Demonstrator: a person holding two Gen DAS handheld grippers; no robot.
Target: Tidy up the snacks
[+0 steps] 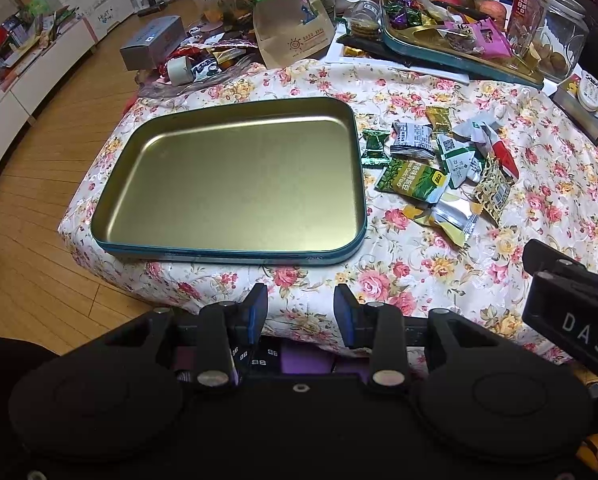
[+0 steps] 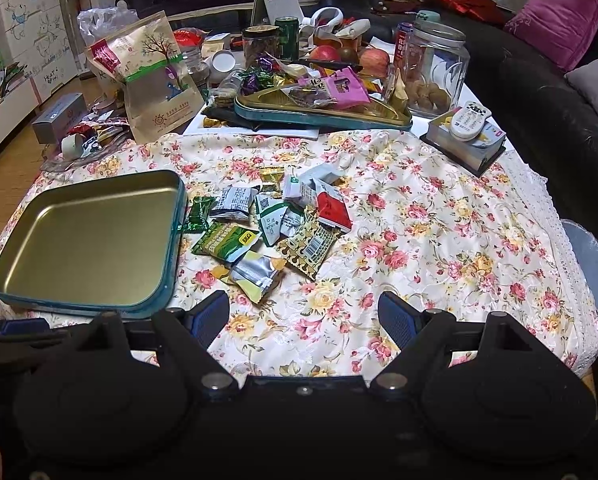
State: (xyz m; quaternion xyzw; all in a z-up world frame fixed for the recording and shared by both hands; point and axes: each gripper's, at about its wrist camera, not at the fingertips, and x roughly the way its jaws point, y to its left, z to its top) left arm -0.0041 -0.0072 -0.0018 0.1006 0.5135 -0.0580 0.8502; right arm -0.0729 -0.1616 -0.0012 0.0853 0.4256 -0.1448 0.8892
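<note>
The empty tin tray (image 1: 227,176) waits left of the loose snacks (image 1: 439,164); both the left gripper (image 1: 301,312) and the right gripper (image 2: 303,316) hover near, fingers apart, holding nothing.

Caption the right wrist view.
Open right gripper faces an empty tin tray beside loose snack packets.

A brushed gold metal tin (image 1: 235,176) with a teal painted rim sits on a floral woven cloth (image 2: 419,240). Beside it, glossy foil and plastic wrappers (image 2: 267,228) catch the light. Clear glass jar (image 2: 435,68), matt black plastic grippers, polished wood floor (image 1: 27,220).
</note>
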